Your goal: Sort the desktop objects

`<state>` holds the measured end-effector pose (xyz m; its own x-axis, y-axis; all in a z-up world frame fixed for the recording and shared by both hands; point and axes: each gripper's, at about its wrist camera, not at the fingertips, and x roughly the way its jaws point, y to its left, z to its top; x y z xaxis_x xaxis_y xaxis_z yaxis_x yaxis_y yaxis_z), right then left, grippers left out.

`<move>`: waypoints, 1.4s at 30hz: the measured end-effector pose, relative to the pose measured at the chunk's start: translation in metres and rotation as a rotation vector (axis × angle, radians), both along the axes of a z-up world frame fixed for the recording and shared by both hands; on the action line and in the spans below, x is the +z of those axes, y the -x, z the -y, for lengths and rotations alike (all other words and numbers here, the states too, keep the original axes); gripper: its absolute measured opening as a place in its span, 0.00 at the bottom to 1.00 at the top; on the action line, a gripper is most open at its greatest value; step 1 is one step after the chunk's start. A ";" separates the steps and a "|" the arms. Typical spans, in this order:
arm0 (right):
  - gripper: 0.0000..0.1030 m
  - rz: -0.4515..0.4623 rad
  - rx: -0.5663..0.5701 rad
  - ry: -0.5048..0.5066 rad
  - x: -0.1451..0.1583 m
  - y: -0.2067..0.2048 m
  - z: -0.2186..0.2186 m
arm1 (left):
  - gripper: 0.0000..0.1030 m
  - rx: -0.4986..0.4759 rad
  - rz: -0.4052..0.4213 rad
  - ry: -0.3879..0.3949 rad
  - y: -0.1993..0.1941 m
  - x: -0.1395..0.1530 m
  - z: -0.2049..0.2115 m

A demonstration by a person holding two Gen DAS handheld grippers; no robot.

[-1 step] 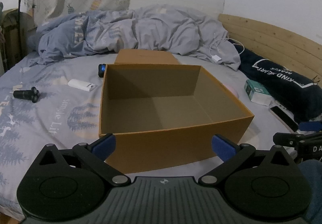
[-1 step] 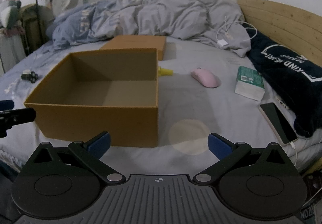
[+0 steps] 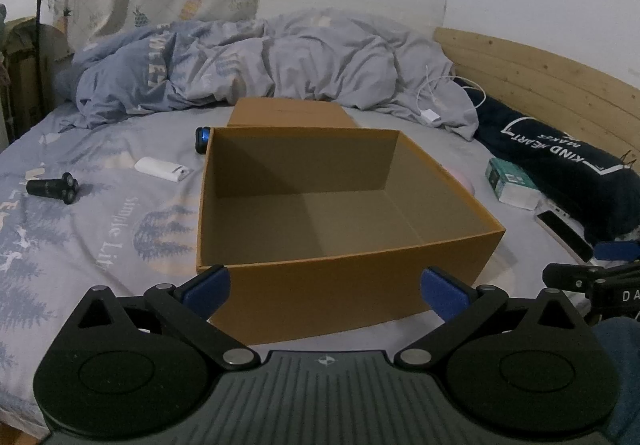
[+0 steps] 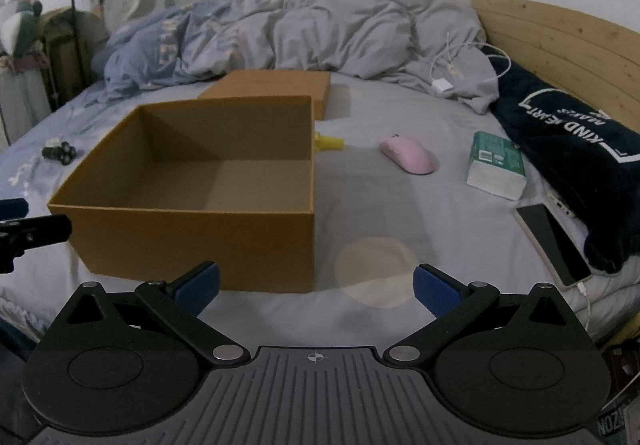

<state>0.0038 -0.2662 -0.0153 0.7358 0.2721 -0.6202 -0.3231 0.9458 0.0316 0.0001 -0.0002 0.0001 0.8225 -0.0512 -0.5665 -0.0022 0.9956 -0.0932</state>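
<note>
An open brown cardboard box [image 3: 340, 297] sits on the bed, nothing inside it; its lid [image 3: 288, 115] lies behind. Left of the box lie a black shaver [image 3: 52, 187], a white power bank [image 3: 160, 169] and a small blue-black cylinder [image 3: 201, 139]. Right of the box [image 4: 192, 241] lie a yellow item [image 4: 330, 143] partly hidden by the box wall, a pink mouse [image 4: 407, 154], a green tissue pack [image 4: 497, 169] and a phone [image 4: 552, 245]. My left gripper [image 3: 326, 285] hovers open before the box's front wall. My right gripper [image 4: 316, 285] hovers open near the box's right front corner. Both hold nothing.
A crumpled grey duvet [image 3: 280, 61] fills the back of the bed. A dark blue pillow [image 4: 568, 141] lies along the wooden headboard [image 4: 560, 41] at the right, with a white charger cable [image 4: 444, 83] on the duvet. A clothes rack [image 4: 60, 5] stands at far left.
</note>
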 end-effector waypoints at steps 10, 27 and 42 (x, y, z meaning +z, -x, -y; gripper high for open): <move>1.00 0.007 -0.003 0.006 0.001 -0.001 -0.004 | 1.00 -0.001 0.005 0.004 0.002 0.001 0.002; 1.00 0.016 0.005 0.014 -0.003 0.003 -0.003 | 1.00 0.011 0.005 -0.005 -0.001 0.000 0.005; 1.00 0.025 0.014 0.008 0.003 0.008 -0.003 | 1.00 0.003 0.006 -0.010 0.000 -0.001 0.007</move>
